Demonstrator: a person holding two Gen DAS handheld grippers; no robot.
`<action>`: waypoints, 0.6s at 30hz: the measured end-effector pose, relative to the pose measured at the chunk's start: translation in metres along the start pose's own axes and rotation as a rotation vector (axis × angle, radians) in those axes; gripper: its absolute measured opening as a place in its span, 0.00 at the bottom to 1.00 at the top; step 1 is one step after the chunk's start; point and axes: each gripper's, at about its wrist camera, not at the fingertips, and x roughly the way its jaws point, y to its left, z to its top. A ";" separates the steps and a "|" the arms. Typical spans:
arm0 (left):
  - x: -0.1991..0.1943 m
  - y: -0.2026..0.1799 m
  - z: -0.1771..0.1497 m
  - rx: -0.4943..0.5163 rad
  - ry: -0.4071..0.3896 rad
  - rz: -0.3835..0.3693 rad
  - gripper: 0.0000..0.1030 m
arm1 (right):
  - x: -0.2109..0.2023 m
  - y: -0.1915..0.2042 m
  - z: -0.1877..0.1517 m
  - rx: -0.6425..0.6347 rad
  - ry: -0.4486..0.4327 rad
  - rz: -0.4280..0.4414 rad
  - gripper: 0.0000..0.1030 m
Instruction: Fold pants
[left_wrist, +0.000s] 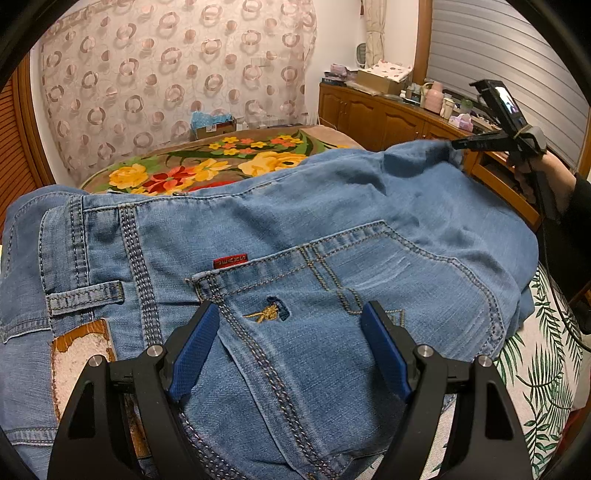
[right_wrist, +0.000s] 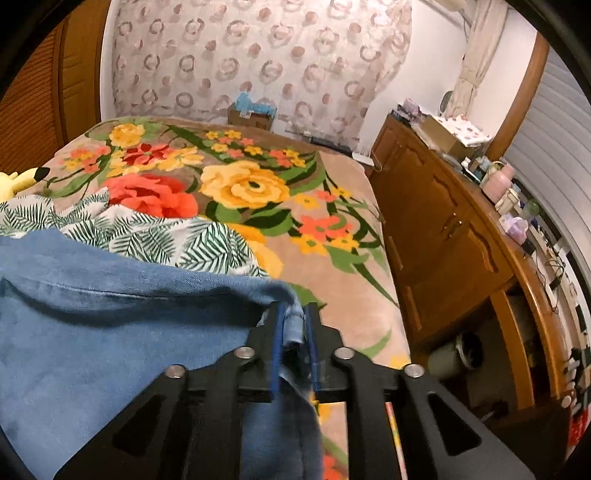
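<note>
Two hand-held grippers work one pair of blue denim pants spread over a bed. Going left to right in the left wrist view, the waistband end lies at the left, with a belt loop and a worn leather patch just below it. A small red tag sits at the top edge of the back pocket, which carries a yellow embroidered mark. The left hand-held gripper is released: its blue pads stand wide apart, one on each side of the pocket seam, just above the denim, and I cannot tell whether they touch it. Beyond the pants the floral blanket covers the bed, and a leaf-print sheet shows at the right under the cloth.

Further right, the denim rises to a corner pinched by the right hand-held gripper, held by a hand in a dark sleeve. In the right wrist view that right hand-held gripper is clenched on a fold of the pants, the cloth squeezed between its two blue pads and hanging down through them. A wooden cabinet stands to the right of the bed, its top crowded with small items.
</note>
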 end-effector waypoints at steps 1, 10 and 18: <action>0.000 0.000 -0.001 0.000 0.000 0.001 0.78 | -0.002 -0.003 0.002 0.003 -0.004 0.009 0.27; -0.008 0.003 -0.005 0.008 -0.015 0.021 0.78 | -0.064 0.023 -0.035 -0.025 -0.070 0.188 0.35; -0.066 0.015 -0.020 0.003 -0.044 0.062 0.78 | -0.127 0.053 -0.094 -0.087 -0.108 0.344 0.47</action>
